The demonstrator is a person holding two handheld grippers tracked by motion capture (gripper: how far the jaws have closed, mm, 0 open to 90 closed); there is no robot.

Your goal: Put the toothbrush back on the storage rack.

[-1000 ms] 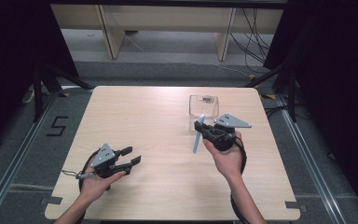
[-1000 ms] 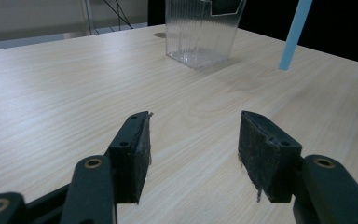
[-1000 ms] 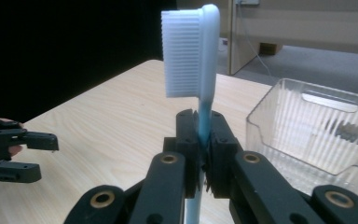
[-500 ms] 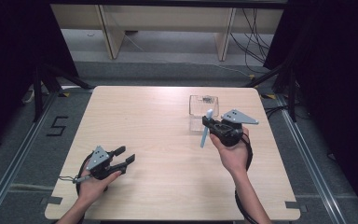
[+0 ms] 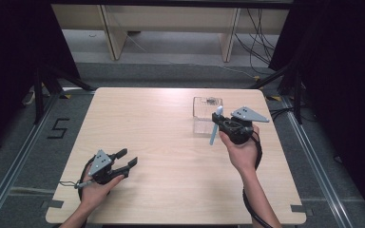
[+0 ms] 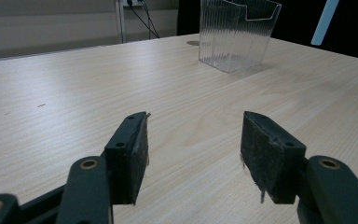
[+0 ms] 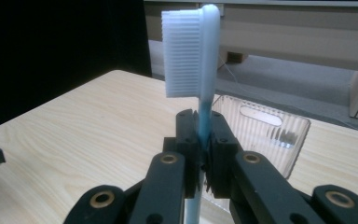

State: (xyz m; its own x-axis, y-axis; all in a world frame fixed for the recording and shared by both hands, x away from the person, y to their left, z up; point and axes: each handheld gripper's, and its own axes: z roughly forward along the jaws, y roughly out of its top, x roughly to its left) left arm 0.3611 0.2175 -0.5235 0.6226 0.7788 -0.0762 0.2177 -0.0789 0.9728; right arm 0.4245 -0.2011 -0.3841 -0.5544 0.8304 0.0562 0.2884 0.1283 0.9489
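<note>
We have the toothbrush (image 7: 204, 70) clamped in our right gripper (image 5: 228, 127), jaws closed tight on the pale blue neck just below the head. In the right gripper view the white bristles stand upright above the jaws and face left; the handle runs down out of the bottom of that view. From the high view the handle hangs down and to the left of the gripper, off the desk (image 5: 161, 123).

Handling, as we judge it: light, stiff plastic, smooth and somewhat slippery, narrow where we grip it. A hold this near the head leaves a long handle free to swing or pivot, so the grip must stay firm; a hold nearer mid-handle would be steadier.

The clear ribbed plastic holder (image 5: 206, 114) stands on the desk just beside and behind the gripper, open side up, with the toothbrush handle crossing in front of its right part. It looks light and liable to tip if knocked.

Our left gripper (image 5: 126, 161) rests low at the near left of the desk, well apart, jaws spread wide and holding nothing.
</note>
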